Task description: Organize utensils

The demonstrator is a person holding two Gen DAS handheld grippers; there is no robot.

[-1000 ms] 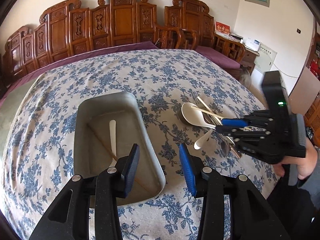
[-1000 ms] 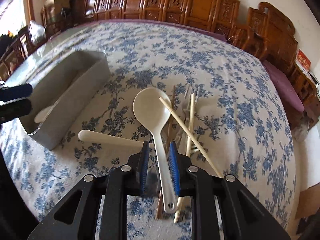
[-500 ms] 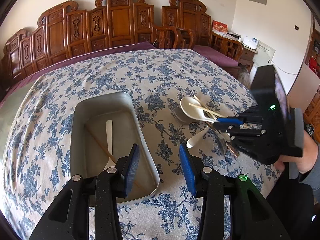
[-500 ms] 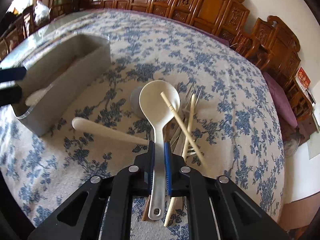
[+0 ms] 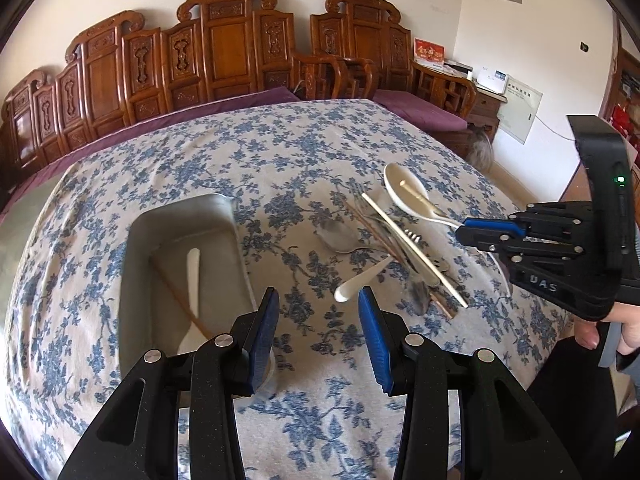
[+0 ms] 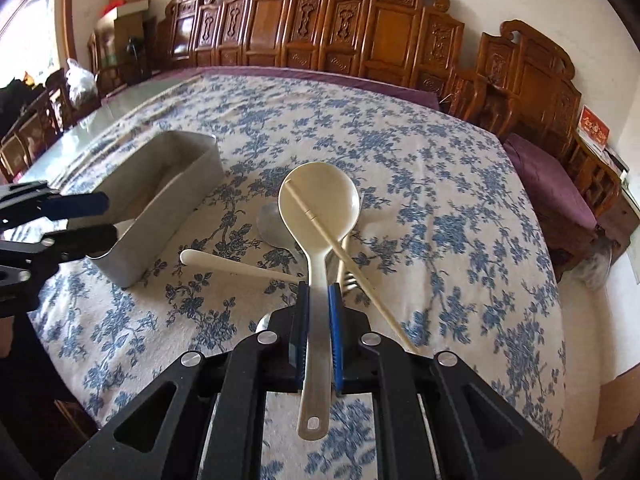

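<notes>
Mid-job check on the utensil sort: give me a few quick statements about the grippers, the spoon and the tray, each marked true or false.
1. The right gripper is clamped on the big white spoon. True.
2. The left gripper holds a chopstick. False: its jaws stand apart with nothing between them.
3. The metal tray already holds a white utensil and a wooden chopstick. True.
4. A pale chopstick lies across the spoon's bowl. True.
5. The tablecloth is plain red. False: it is white with blue flowers.

Cream ladle (image 6: 318, 216) raised, chopstick (image 6: 348, 260) across
</notes>
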